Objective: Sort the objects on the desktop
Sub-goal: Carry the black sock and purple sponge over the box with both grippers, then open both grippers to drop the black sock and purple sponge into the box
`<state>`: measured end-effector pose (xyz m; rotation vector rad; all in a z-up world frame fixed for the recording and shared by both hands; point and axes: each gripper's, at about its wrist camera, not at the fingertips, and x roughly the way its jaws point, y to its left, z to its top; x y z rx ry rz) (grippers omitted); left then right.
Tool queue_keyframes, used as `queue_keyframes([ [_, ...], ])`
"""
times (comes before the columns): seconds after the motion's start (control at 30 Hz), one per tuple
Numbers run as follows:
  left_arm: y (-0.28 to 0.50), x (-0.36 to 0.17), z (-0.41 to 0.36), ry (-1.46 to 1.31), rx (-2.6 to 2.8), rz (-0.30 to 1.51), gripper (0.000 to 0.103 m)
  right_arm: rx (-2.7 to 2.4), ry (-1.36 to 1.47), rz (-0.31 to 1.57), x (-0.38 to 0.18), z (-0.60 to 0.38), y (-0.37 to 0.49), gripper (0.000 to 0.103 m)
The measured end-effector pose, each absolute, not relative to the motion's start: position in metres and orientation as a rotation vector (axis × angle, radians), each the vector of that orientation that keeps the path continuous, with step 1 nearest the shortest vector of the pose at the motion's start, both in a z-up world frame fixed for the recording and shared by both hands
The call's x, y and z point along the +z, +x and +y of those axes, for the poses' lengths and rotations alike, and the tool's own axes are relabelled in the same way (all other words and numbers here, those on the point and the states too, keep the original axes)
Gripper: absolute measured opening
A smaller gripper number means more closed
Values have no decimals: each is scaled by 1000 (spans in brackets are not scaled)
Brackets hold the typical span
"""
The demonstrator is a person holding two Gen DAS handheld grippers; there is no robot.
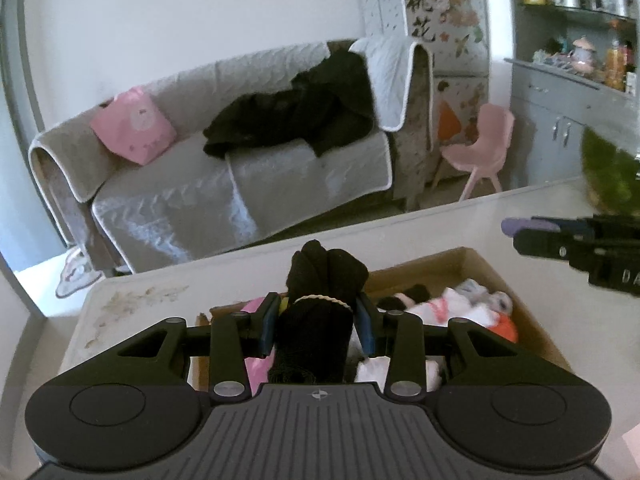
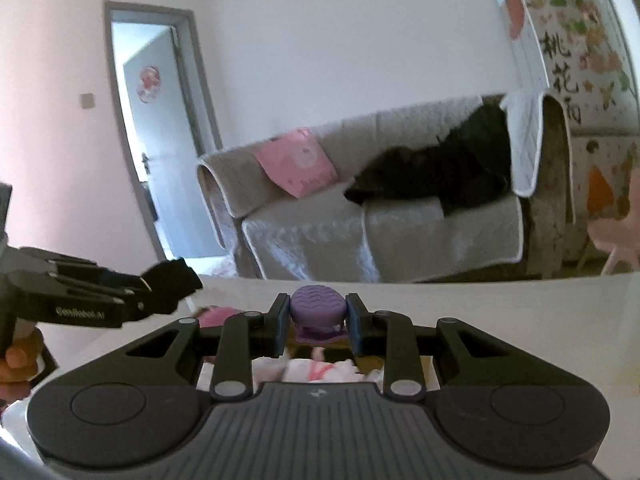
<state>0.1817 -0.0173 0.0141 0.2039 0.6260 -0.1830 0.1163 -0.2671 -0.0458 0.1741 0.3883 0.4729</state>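
A pale table [image 1: 420,224] carries everything here, its far edge running in front of the sofa. On it sits an open cardboard box [image 1: 472,264], directly on the tabletop. Brownish smudges [image 1: 132,300] mark the bare surface near the left corner (stain or crumbs, hard to tell). At the right edge, something green [image 1: 608,172], blurred.

Two grippers are there: the left gripper [image 1: 320,312] has one black sock bundle [image 1: 320,300] between its fingers, the right gripper [image 2: 319,322] one purple brush [image 2: 318,307]. One cardboard box [image 1: 460,264] lies below them.
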Motion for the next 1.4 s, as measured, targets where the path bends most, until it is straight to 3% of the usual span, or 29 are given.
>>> queue_keyframes([
  [0.67,244,-35,-19,182,-191,771,47,386,124,525,-74,-246,151,27],
  [0.87,250,-39,-19,182,-184,808,50,376,114,523,-68,-244,148,35],
  [0.93,246,-37,-17,174,-182,801,51,374,112,512,-64,-246,146,42],
  [1.0,241,-33,-16,171,-174,789,63,369,106,495,-59,-248,139,48],
  [1.03,236,-30,-15,167,-171,774,82,366,99,487,-56,-248,139,50],
  [1.07,233,-26,-16,166,-166,757,88,365,93,475,-53,-248,137,53],
  [1.23,197,-10,-19,169,-190,716,88,366,108,411,-35,-255,105,57],
  [1.4,125,5,-26,207,-247,650,90,401,83,378,-31,-250,52,69],
])
